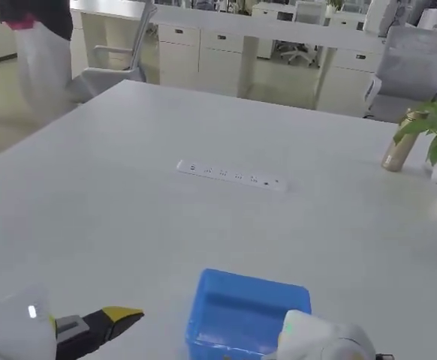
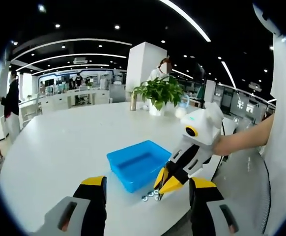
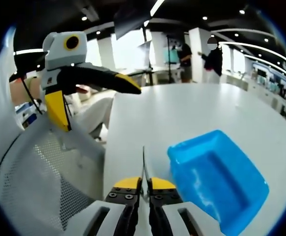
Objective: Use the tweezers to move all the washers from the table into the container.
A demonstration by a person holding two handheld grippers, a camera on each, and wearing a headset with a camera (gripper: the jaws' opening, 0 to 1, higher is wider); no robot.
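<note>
Hovering right over the washers [image 2: 150, 196], the tweezers [image 3: 144, 164] are pinched between the tightly closed jaws of the right gripper [image 3: 144, 183]. The washers are seen as a small cluster on the table [image 1: 128, 187], just beside the near corner of the blue container [image 2: 128, 181]; their number cannot be told. One washer should be singled out, the tips set astride its rim, and it should be lifted level so nothing is flicked off the table edge close by. The container wall must be cleared before release. The left gripper [image 1: 125, 321] is spread wide, with nothing held. Inside the container, only bare blue floor can be made out.
</note>
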